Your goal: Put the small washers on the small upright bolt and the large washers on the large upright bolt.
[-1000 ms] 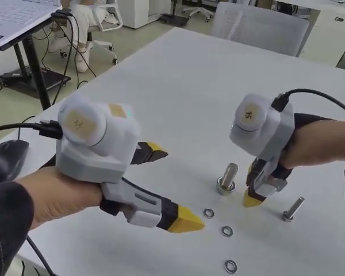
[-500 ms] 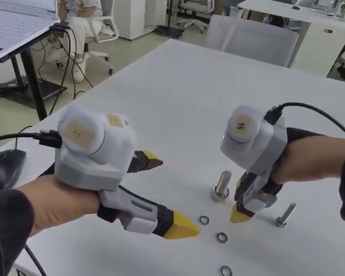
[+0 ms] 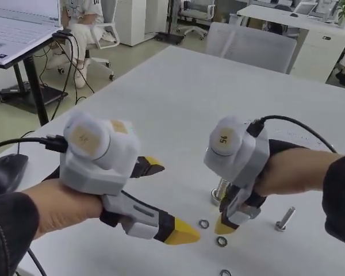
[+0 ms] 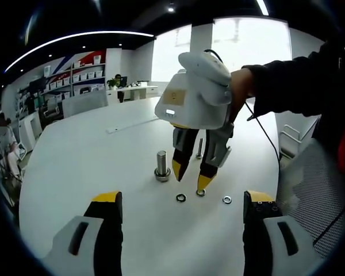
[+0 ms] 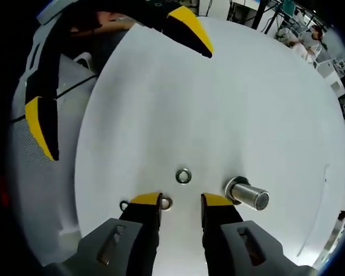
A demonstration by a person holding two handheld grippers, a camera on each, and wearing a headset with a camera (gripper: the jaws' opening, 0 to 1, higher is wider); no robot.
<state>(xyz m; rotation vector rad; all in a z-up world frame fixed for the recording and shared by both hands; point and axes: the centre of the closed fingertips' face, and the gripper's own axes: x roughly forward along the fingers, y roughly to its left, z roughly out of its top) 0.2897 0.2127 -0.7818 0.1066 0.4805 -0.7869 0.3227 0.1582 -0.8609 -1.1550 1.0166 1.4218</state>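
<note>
The right claw point(image 3: 223, 226) has come over within the last second. Before, its yellow tip stood on the right side of the large bolt point(image 3: 218, 194), between the two bolts. Now it hangs just above the table point(image 3: 178, 98), below the large bolt in the frame and between two of the washers.

In the right gripper view its jaws stand at a narrow gap with nothing between them. One washer point(image 5: 183, 175) lies just ahead of the tips, in the middle of the frame. A second washer point(image 5: 167, 202) lies against or almost against the inner side of the left-hand jaw. A third washer point(image 5: 124, 205) shows a little on the outer side of the same jaw. The large bolt stands at the lower right of this view, just beside the other jaw. The small bolt point(image 3: 284, 219) stands at the right of the head view, well apart from the washers.

The left claw point(image 3: 167, 198) is wide and empty, and keeps its place at the lower left.

I judge that the picking of the first washer is only beginning; I see no washer on either bolt. The washers look much alike, so I cannot tell which are small and which are large. They lie flat and thin, so the tips must probably go down to the table on both sides of one.
</note>
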